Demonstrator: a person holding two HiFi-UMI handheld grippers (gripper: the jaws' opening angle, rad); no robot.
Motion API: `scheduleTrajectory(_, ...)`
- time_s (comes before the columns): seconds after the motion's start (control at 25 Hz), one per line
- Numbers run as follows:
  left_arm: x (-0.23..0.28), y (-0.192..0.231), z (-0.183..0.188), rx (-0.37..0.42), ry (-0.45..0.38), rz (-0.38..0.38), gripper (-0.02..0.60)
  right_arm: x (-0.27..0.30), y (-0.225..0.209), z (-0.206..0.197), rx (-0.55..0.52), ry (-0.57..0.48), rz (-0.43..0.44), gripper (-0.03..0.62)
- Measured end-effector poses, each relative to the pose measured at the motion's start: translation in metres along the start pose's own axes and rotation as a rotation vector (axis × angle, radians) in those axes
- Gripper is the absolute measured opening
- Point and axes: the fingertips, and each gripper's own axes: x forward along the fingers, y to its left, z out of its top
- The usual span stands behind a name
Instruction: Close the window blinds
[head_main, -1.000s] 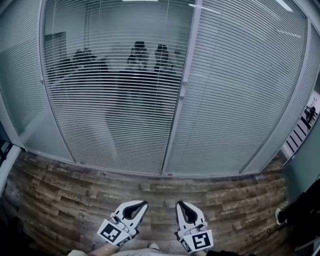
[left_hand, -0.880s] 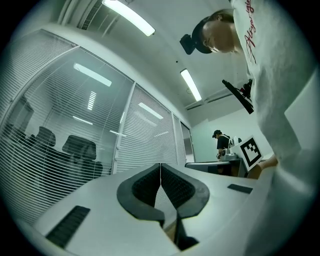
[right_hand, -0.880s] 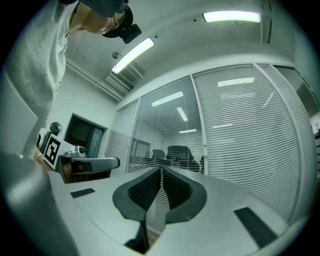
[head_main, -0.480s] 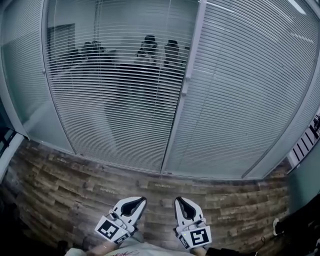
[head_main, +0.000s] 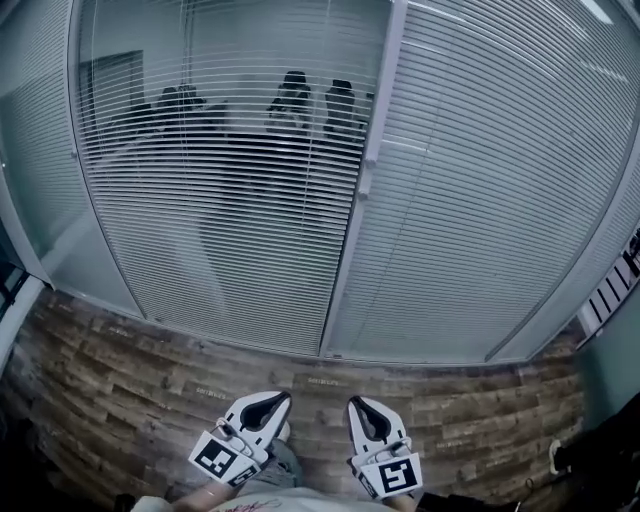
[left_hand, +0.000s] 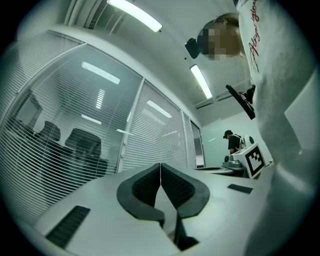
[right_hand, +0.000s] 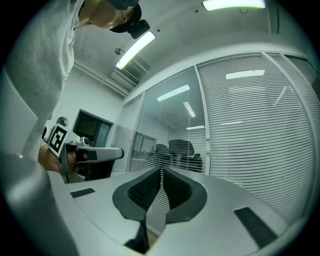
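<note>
A glass partition fills the head view. Its left pane has open blinds, slats flat, with office chairs showing through. The right pane's blinds are shut and opaque. A small knob sits on the white post between them. My left gripper and right gripper hang low at the bottom, both shut and empty, well short of the glass. In the left gripper view the left gripper points at the blinds; in the right gripper view the right gripper points at the blinds.
Wood-pattern floor runs between me and the partition. Another person stands far off to the right in the left gripper view. A dark object lies at the floor's right edge. The left gripper shows in the right gripper view.
The view has shifted slightly: the partition sits a bit higher and closer, the floor strip narrower. Both grippers stay low and shut.
</note>
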Motion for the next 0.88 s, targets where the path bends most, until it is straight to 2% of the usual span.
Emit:
scheduleTrajectory(0.16,0.031,0.027,-0.002,0.004,-0.009,-0.017,0.018,0.029,-0.021,-0.005,0.025,0.004,-0.024,0.027)
scheduleTrajectory(0.28,0.051,0.055,-0.005,0.007,0.000,-0.019,0.018,0.059,-0.037,-0.018,-0.003,0.044,-0.025,0.027)
scheduleTrajectory(0.48,0.077,0.111,-0.012,0.008,0.014,-0.011,0.018,0.110,-0.056,-0.018,-0.024,0.033,-0.036,0.028)
scheduleTrajectory(0.6,0.098,0.137,-0.014,-0.005,0.014,-0.029,0.018,0.144,-0.067,-0.014,-0.007,0.045,-0.053,0.027)
scheduleTrajectory(0.88,0.151,0.193,-0.016,0.010,-0.007,-0.083,0.018,0.213,-0.102,-0.014,-0.048,0.001,-0.077,0.028)
